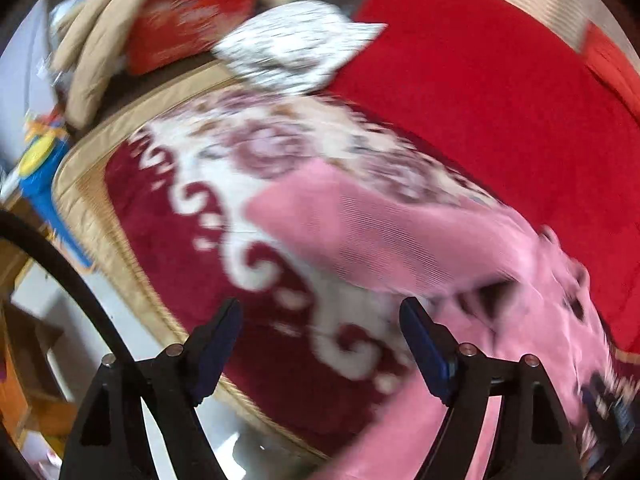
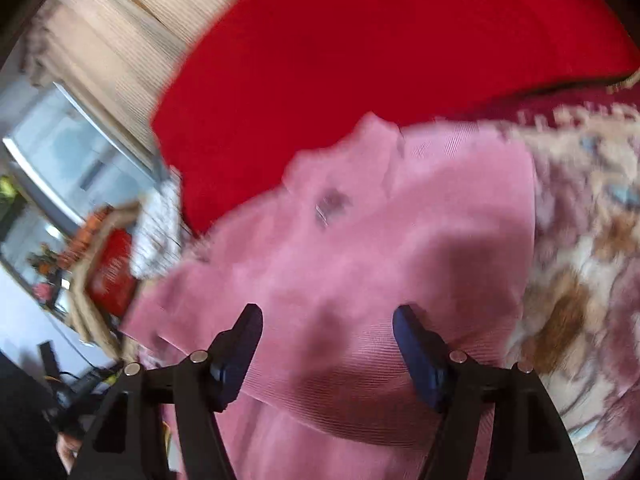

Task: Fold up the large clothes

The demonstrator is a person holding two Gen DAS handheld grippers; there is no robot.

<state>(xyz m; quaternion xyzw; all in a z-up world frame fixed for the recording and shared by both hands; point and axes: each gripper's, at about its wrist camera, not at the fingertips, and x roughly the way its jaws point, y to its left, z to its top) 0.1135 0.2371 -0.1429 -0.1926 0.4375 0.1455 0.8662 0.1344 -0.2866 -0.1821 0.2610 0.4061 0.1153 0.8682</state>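
Note:
A pink ribbed sweater (image 1: pixel 400 232) lies on a dark red and cream patterned blanket (image 1: pixel 168 240). In the left wrist view it fills the right side, one part reaching toward the middle. My left gripper (image 1: pixel 320 308) hovers above the blanket at the sweater's edge, jaws apart, nothing between them. In the right wrist view the sweater (image 2: pixel 360 240) spreads below, collar toward the far side. My right gripper (image 2: pixel 328 316) is above its body, jaws apart, with no cloth pinched. Both views are blurred.
A bright red cover (image 1: pixel 500 80) lies beyond the sweater. A white speckled cloth (image 1: pixel 296 52), beige padded cloth (image 1: pixel 104 36) and a red patterned cushion (image 1: pixel 188 20) sit at the far side. The bed's edge (image 1: pixel 92 216) drops to the floor at the left.

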